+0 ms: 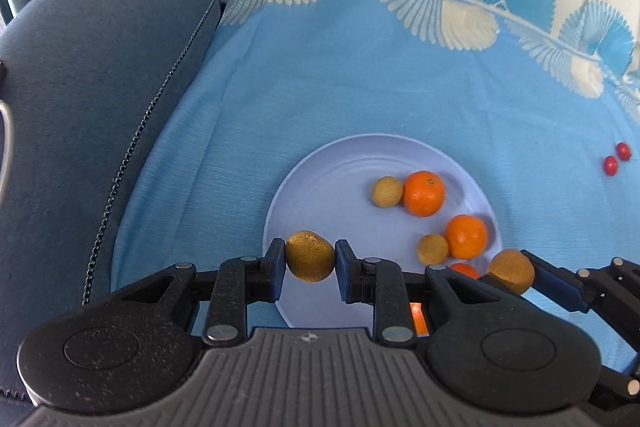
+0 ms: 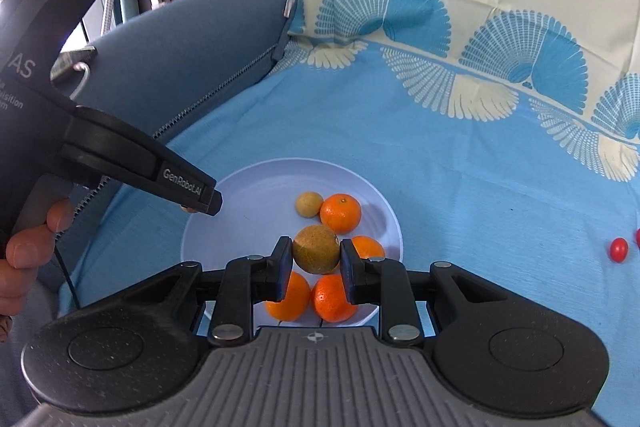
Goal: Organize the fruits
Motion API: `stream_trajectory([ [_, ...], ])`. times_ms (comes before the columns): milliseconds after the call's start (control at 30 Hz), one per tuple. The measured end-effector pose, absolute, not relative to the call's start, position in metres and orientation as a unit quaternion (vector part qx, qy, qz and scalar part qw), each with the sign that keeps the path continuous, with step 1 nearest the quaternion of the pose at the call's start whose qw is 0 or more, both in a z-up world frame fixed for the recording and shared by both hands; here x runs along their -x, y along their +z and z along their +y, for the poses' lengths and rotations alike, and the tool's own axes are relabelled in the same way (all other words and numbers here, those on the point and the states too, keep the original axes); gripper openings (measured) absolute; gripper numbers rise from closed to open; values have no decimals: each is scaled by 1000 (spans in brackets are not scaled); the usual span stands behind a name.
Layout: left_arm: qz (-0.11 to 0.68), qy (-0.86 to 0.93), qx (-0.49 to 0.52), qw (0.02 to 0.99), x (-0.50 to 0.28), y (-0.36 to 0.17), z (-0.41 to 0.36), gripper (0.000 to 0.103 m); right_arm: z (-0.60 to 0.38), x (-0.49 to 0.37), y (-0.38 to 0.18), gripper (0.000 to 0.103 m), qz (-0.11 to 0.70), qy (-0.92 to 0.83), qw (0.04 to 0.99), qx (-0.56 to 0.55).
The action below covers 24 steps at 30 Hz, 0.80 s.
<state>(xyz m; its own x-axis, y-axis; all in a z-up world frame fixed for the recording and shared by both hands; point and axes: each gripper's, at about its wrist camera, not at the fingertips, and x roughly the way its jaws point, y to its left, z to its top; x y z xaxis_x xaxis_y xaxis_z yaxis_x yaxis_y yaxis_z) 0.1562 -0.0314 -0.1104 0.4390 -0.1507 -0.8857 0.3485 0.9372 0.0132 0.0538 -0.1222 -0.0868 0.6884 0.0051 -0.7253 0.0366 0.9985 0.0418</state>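
A pale blue plate [image 1: 320, 167] sits on a blue cloth with several mandarins, such as one [image 1: 424, 193], and two small brown fruits [image 1: 387, 191] on it. My left gripper [image 1: 310, 255] is shut on a round brown fruit [image 1: 310, 261] above the plate's left rim. My right gripper [image 1: 510, 269] is shut on another brown fruit [image 1: 514, 273] over the plate's right side. In the right wrist view that gripper [image 2: 316, 253] holds its brown fruit [image 2: 316, 259] above the mandarins [image 2: 341, 213] on the plate [image 2: 248, 187]. The left gripper [image 2: 200, 203] reaches in over the left rim.
A blue-grey sofa cushion [image 1: 100, 67] rises along the left of the cloth [image 1: 340, 67]. Two small red fruits [image 1: 610, 165] lie on the cloth to the right of the plate, one of them [image 2: 618, 249] near the right edge. A person's hand [image 2: 28, 247] grips the left tool's handle.
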Motion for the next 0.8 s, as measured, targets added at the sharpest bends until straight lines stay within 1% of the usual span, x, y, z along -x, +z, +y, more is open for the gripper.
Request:
stream_trajectory([
  [133,520,-151,-103,834,-164,-122,-35,29,-123,-64,-97,27,403,-9,915,-21],
  [167,520,-154,-103,834,-165,-124,-35,37,-122,-66,-98,27,404,-8,914,-20],
  [200,521,-157,-104,833,-165,-124,-36,47,-122,-68,-100,27,405,-6,914,-19],
  [233,519,-158,-105,834,-165,-123,-35,76,-122,-69,-101,27,406,-1,914,-17],
  [267,512,-155,-104,839,-164,-121,-34,102,-122,-71,-102,27,406,3,914,-16],
  [300,499,-147,-103,848,-162,-118,-33,102,-121,-72,-102,29,405,7,914,-15],
  [333,487,-141,-103,856,-158,-115,-31,103,-121,-73,-102,39,404,11,914,-13],
  [367,483,-140,-109,857,-156,-112,-30,103,-120,-72,-101,52,402,12,915,-9],
  [433,488,-139,-120,853,-151,-108,-28,103,-118,-68,-97,65,398,8,917,-2],
  [500,486,-132,-121,855,-142,-103,-21,103,-116,-61,-91,72,399,6,917,2],
  [567,488,-126,-120,855,-131,-96,-12,103,-114,-49,-84,86,402,-1,916,1],
  [733,501,-115,-107,851,-96,-80,9,103,-106,-14,-67,96,414,-11,910,-19],
  [800,503,-114,-103,851,-81,-73,16,103,-102,1,-60,97,415,-18,909,-30],
])
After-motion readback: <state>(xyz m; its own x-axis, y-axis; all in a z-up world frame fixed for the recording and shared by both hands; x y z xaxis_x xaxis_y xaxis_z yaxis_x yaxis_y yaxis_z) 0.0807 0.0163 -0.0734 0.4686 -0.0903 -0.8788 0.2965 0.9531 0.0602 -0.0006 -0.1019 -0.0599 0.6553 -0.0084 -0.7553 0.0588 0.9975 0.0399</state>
